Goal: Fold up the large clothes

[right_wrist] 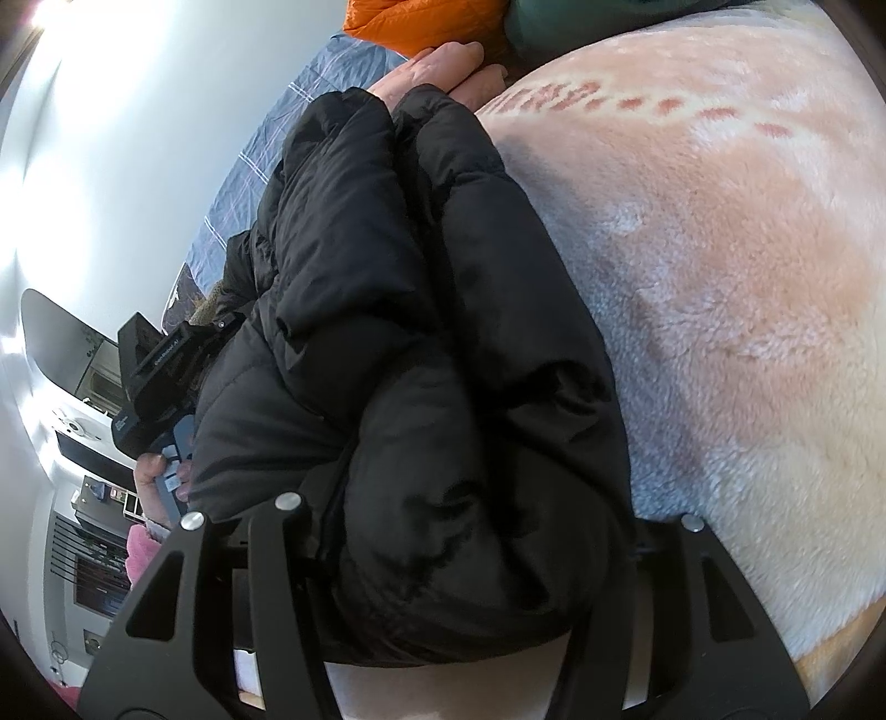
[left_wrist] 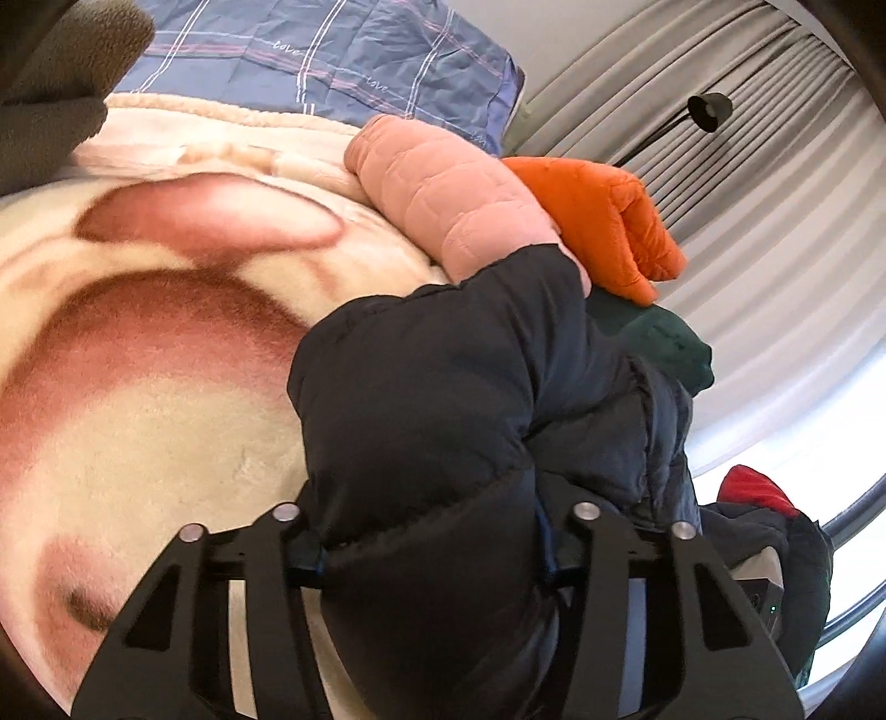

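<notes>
Your left gripper (left_wrist: 432, 545) has its two fingers clamped on a thick fold of the black puffer jacket (left_wrist: 443, 399), the padding bulging up between the arms and filling the gap. Your right gripper (right_wrist: 465, 559) is likewise closed around a bulky bunch of the same black puffer jacket (right_wrist: 421, 354), its fingers pressed into the fabric on both sides.

Taking the jacket as the landmark: it lies bunched on the cream and reddish-brown fleece blanket (left_wrist: 144, 387), which spreads out from under it and fills the right side of the right wrist view (right_wrist: 720, 310). Just beyond the jacket's far end, touching it, sits a folded pink quilted garment (left_wrist: 443, 199). Against that garment, further from the jacket, rests a folded orange quilted garment (left_wrist: 609, 221), with a dark green garment (left_wrist: 659, 338) tucked below the orange one and beside the jacket. Past the pink garment, well beyond the jacket, a blue checked bedcover (left_wrist: 343, 50) lies at the head of the bed, and grey curtains (left_wrist: 747, 138) hang behind the pile with a black lamp (left_wrist: 709, 111) in front of them.

In the right wrist view, the hand (right_wrist: 160, 487) gripping your left gripper's handle shows just beside the jacket's near-left edge.
</notes>
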`<control>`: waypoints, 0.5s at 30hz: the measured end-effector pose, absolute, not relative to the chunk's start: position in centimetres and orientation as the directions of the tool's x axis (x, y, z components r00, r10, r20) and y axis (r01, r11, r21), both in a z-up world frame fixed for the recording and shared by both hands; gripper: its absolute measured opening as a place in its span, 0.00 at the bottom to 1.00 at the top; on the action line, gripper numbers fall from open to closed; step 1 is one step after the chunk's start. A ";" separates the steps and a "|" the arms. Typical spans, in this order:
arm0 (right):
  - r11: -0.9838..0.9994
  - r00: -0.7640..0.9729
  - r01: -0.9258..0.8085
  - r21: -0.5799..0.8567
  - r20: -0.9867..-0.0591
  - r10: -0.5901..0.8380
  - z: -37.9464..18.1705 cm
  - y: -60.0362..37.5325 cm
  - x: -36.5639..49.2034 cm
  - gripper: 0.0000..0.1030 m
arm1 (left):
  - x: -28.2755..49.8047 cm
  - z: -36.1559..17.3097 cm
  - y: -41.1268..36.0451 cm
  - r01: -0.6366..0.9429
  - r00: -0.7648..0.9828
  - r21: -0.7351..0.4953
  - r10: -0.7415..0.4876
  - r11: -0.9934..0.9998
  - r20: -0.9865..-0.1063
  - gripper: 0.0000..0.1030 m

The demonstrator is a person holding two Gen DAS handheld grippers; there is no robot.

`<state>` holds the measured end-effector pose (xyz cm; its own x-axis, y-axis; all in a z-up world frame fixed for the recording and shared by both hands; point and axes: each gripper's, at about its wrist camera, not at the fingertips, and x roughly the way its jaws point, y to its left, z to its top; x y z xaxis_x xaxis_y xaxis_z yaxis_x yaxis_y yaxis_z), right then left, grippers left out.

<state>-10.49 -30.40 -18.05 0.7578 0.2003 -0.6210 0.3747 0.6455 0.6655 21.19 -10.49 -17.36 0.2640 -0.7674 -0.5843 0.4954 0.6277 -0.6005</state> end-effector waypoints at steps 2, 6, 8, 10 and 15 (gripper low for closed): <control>0.649 0.758 0.371 0.664 -0.620 0.201 -18.0 -30.3 -10.5 0.52 | 21.1 -17.1 -10.4 0.500 0.269 -0.599 -0.769 0.626 -0.580 0.47; 0.630 0.776 0.364 0.686 -0.597 0.201 -17.0 -30.4 -10.9 0.38 | 20.2 -16.0 -10.2 0.531 0.298 -0.577 -0.774 0.621 -0.559 0.46; 0.653 0.779 0.360 0.666 -0.600 0.182 -15.9 -30.1 -11.0 0.31 | 19.5 -14.9 -10.3 0.568 0.326 -0.537 -0.770 0.623 -0.549 0.46; 0.708 0.785 0.348 0.615 -0.604 0.138 -14.3 -29.3 -11.1 0.26 | 18.9 -13.9 -10.2 0.591 0.342 -0.519 -0.774 0.618 -0.532 0.45; 0.747 0.817 0.278 0.604 -0.557 0.147 -11.9 -28.3 -11.0 0.25 | 18.0 -10.8 -8.8 0.619 0.381 -0.506 -0.793 0.601 -0.476 0.44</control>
